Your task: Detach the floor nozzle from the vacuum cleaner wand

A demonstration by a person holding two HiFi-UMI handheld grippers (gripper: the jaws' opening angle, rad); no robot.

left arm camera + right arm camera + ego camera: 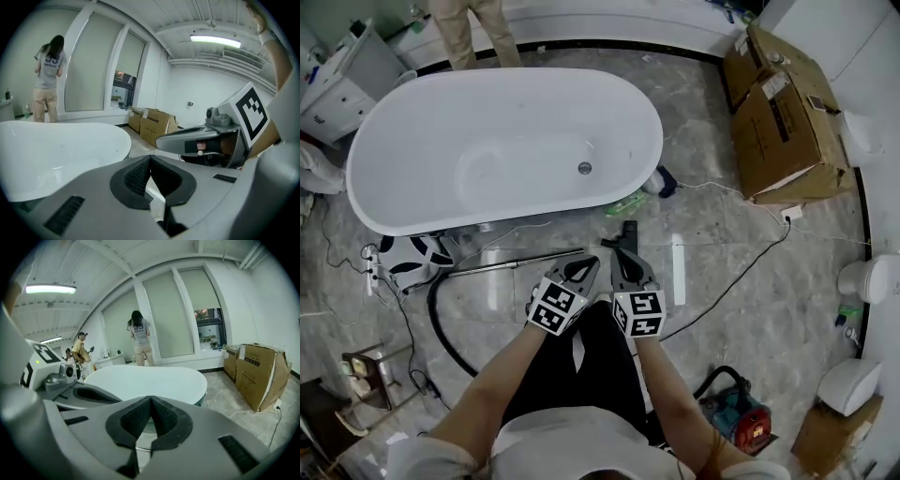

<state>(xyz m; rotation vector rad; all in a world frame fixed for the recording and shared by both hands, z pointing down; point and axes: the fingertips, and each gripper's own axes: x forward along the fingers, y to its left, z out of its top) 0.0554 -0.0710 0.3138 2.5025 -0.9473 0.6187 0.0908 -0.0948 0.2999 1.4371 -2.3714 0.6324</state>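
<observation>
On the marble floor, a silver vacuum wand (pixel 520 262) lies in front of the bathtub. A black floor nozzle (pixel 624 235) lies at its right end; whether they are joined is hidden by my grippers. Both grippers hang side by side above the floor, apart from the wand. My left gripper (pixel 586 266) (pixel 150 160) is shut with nothing between its pads. Just as empty, my right gripper (pixel 622 257) (pixel 150 401) is also shut. In the left gripper view, the right gripper's body (pixel 206 138) shows at the right.
A white bathtub (pixel 375 187) fills the upper left. A black hose (pixel 438 314) curves at the left by a white and black unit (pixel 412 259). Cardboard boxes (pixel 783 117) stand at the upper right, a red and teal machine (pixel 742 415) at the lower right. A person (pixel 139 337) stands by the window.
</observation>
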